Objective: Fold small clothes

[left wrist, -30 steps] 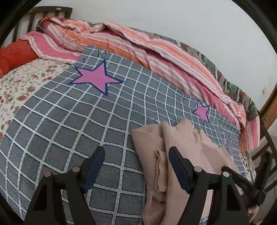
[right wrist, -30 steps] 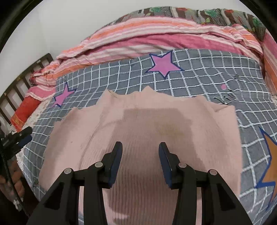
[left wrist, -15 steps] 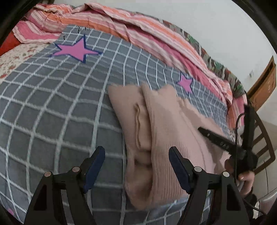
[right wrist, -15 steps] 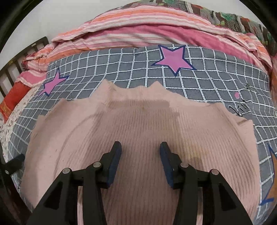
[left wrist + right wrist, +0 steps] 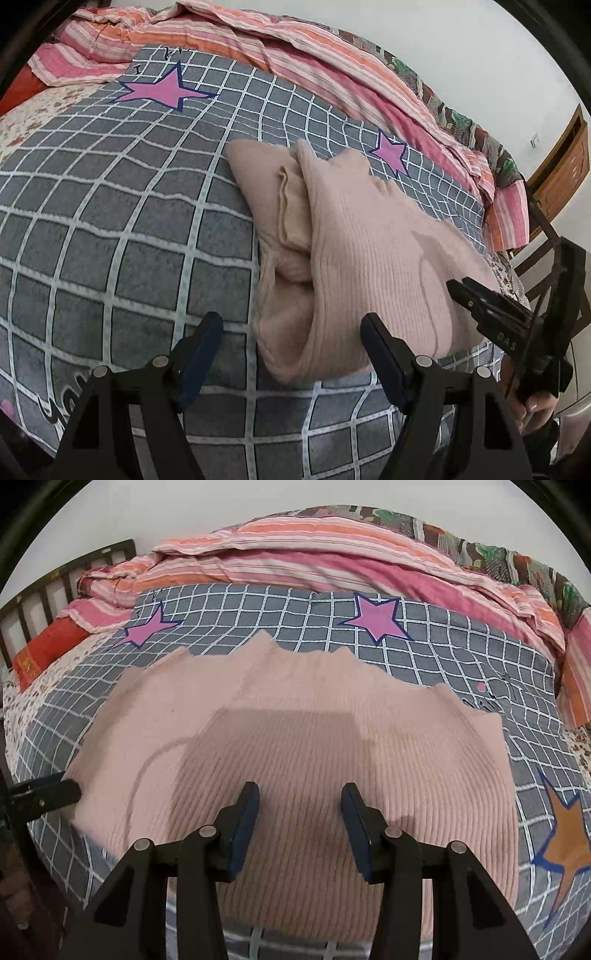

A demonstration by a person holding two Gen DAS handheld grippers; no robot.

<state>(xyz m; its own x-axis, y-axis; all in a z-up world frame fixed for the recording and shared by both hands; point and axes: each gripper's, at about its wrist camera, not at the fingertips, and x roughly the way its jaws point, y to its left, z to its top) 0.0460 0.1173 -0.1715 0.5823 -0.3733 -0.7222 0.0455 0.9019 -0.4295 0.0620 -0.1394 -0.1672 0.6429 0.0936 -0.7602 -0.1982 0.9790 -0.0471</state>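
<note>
Below both grippers lies a bed covered by a grey blanket with a white grid and pink stars. On the blanket rests a pink ribbed sweater, folded into a rough rectangle with its ribbing running away from the right gripper.

Seen from the left wrist, the left gripper hovers above the near left corner of the sweater. Its jaws are spread wide with nothing between them. One blue-padded finger sits over bare blanket to the left of the fabric; the other sits over the sweater's near edge. I cannot tell whether either finger touches the cloth. Just ahead of this gripper, layers of the folded garment stack up along the sweater's left side, with a cuff-like edge tucked in among them.

Seen from the right wrist, the right gripper is poised over the middle of the sweater's near half. Its jaws stand partly apart and grasp nothing; ribbed knit shows in the gap between them. A rectangular shadow falls on the fabric just ahead of it.

Beyond the sweater, at the far side of the bed, a pink and orange striped quilt lies bunched up. Far to the left of the right gripper, a red pillow rests near a dark slatted headboard.
</note>
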